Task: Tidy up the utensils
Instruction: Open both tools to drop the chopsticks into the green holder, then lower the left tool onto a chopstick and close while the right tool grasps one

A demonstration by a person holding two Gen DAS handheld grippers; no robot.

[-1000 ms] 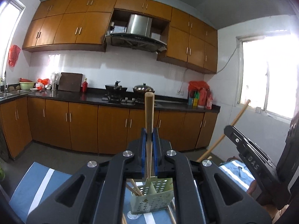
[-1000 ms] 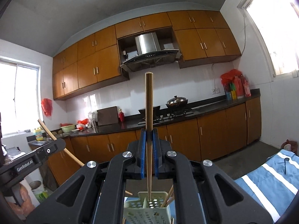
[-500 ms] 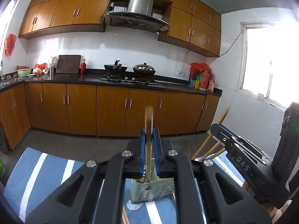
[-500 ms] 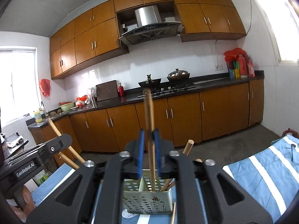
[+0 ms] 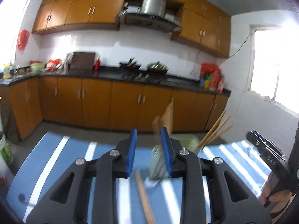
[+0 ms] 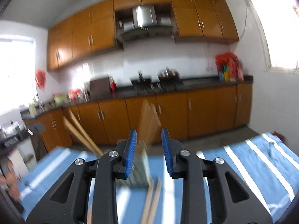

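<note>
Pale green and perforated, the utensil holder [image 5: 158, 165] stands on the blue-and-white striped cloth [image 5: 61, 160] that covers the surface, and it is the landmark here. Both views are smeared by motion blur.

From the left wrist camera, the left gripper [image 5: 149, 153] has its blue-padded jaws spread wide with nothing between them; the holder sits just beyond and slightly toward the right-hand jaw. Several wooden chopsticks [image 5: 214, 130] lean out of the holder's far side toward the window, and a blurred wooden stick [image 5: 167, 115] rises from the holder above the jaws. One loose chopstick [image 5: 144, 197] lies on the cloth on the near side of the holder, running toward the camera. Far to the holder's right, the other gripper's black body is seen with part of the person's hand [image 5: 276, 201] under it.

From the right wrist camera, the right gripper [image 6: 149, 153] also has its jaws wide apart and empty. The holder [image 6: 141, 169] sits just beyond them, nearer the left-hand jaw. Blurred wooden sticks [image 6: 149, 123] stand up from it, and others [image 6: 82, 132] lean away to its left. Two loose chopsticks [image 6: 152, 199] lie on the cloth [image 6: 252, 164] on the holder's near side.
</note>
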